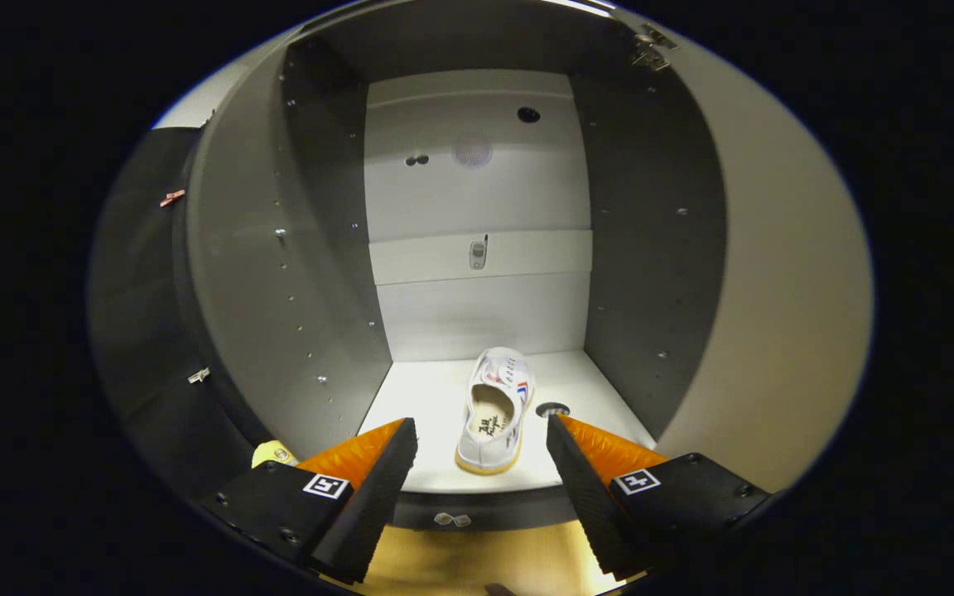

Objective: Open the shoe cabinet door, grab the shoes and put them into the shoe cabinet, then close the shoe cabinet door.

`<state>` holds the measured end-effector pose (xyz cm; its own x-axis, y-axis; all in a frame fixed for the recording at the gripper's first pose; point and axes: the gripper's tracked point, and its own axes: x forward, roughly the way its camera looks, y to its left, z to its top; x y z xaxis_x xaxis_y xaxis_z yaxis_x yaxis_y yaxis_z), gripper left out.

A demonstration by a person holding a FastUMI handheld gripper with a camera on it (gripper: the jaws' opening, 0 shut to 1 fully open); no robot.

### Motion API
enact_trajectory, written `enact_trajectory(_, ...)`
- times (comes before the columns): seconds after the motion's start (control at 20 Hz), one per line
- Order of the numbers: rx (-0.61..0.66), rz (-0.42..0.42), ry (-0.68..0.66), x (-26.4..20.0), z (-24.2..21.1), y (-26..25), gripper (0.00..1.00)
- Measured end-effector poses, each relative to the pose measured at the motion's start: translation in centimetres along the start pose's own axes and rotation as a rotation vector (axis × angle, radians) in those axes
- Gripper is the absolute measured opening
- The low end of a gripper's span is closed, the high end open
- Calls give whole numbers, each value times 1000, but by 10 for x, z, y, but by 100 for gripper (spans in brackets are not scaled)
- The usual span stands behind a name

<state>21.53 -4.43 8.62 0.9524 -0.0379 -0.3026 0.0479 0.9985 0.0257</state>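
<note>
A shoe cabinet (336,273) stands open, its door (775,273) swung out to the right. One white shoe (495,411) lies on the cabinet's bottom shelf (427,397), heel toward the camera, toe toward the back wall. The gripper (482,434) is spread wide and holds nothing; the shoe sits between and just beyond its fingertips, untouched.

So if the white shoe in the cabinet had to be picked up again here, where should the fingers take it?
Probably across the heel collar. The shoe stands upright on the cabinet floor, heel toward the open gripper, toe toward the back wall. Its narrow width lines up with the gap between the fingers, so a straight approach from the front, closing on both sides, looks simplest.
</note>
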Motion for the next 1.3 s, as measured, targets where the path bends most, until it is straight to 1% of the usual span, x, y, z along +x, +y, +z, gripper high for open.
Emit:
enact_trajectory(0.2, -2, -5, -115, -71, 9, -7, 99)
enact_trajectory(0.3, 2, -15, -151, -102, 8, -11, 99)
enact_trajectory(0.5, 18, -57, -147, -165, -9, -30, 99)
enact_trajectory(0.65, 42, -109, -151, -217, -18, -54, 99)
enact_trajectory(0.75, 53, -173, -168, -253, -19, -81, 99)
enact_trajectory(0.9, 82, -284, -241, -308, -12, -129, 98)
enact_trajectory(1.05, 73, -361, -285, -342, -12, -173, 98)
enact_trajectory(1.1, 66, -372, -298, -354, -10, -190, 98)
enact_trajectory(1.2, 46, -379, -313, -358, -4, -218, 98)
enact_trajectory(1.3, 50, -338, -308, -356, 0, -241, 98)
